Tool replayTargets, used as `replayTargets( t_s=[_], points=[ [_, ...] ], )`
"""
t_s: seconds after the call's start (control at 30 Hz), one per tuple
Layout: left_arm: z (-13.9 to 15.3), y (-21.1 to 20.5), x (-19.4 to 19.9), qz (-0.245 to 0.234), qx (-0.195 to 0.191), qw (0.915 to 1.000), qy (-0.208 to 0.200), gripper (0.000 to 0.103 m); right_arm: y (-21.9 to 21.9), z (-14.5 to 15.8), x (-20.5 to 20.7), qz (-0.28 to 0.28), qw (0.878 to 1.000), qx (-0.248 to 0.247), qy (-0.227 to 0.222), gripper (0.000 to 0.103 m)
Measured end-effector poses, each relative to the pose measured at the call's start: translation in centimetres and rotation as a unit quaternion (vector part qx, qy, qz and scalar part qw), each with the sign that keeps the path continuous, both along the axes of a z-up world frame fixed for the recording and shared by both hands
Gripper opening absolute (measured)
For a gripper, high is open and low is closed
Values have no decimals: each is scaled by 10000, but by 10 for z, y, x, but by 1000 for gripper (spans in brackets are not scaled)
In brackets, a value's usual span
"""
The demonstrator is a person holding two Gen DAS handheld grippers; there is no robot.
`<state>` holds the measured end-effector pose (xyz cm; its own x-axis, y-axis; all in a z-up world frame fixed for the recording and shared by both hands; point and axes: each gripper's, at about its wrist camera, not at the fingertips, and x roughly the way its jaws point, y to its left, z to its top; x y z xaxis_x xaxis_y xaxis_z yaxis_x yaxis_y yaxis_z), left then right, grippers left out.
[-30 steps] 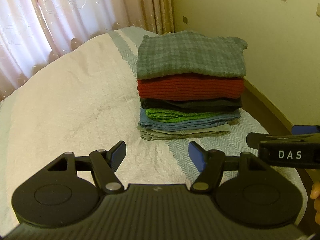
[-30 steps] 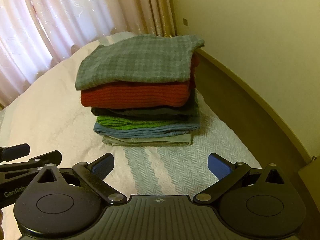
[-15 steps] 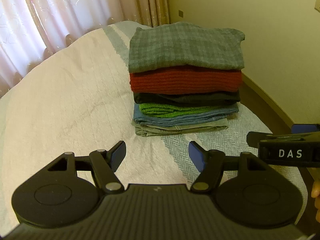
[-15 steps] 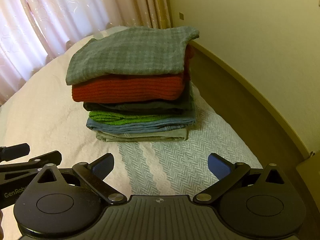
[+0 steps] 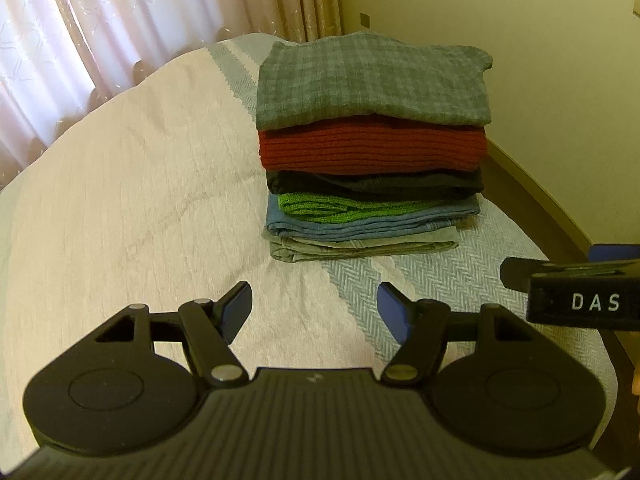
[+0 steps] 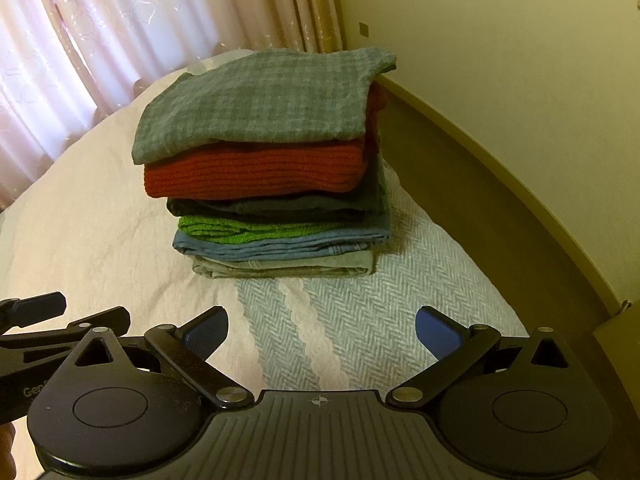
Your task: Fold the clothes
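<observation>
A stack of several folded clothes [image 5: 372, 152] [image 6: 268, 168] rests on the bed. On top lies a grey-blue checked garment [image 5: 372, 80] [image 6: 260, 96], then a red knit [image 5: 372, 146] [image 6: 256, 170], a dark piece, a green knit [image 5: 340, 206] [image 6: 248, 228], blue denim and a pale grey-green piece at the bottom. My left gripper [image 5: 314, 306] hangs open and empty in front of the stack, short of it. Beside it, my right gripper [image 6: 322, 330] is open and empty too, also short of the stack.
The bed [image 5: 120, 184] has a pale pink cover with a grey-blue herringbone band [image 6: 380, 320] under the stack. Pink curtains [image 5: 100, 32] hang behind. A cream wall [image 6: 520, 80] and a wooden skirting run along the right of the bed.
Both grippers have drawn a little closer to the stack and tilted down slightly. Both stay open and empty, and the stack has not moved.
</observation>
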<state>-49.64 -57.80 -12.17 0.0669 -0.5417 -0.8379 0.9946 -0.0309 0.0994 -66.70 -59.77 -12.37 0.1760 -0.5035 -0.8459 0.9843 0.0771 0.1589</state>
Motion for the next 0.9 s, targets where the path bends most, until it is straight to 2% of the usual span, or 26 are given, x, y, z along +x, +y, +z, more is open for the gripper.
replayTargets(
  t_s=[0.67,0.9],
  points=[
    [16,23,-12,-26,-251,9996,-96,66,21,14,-10,18,9998,-172,-74,102],
    [26,33,-16,-49,-491,9987,-159,66,27,21,-13,38,9996,-243,-120,102]
  ],
)
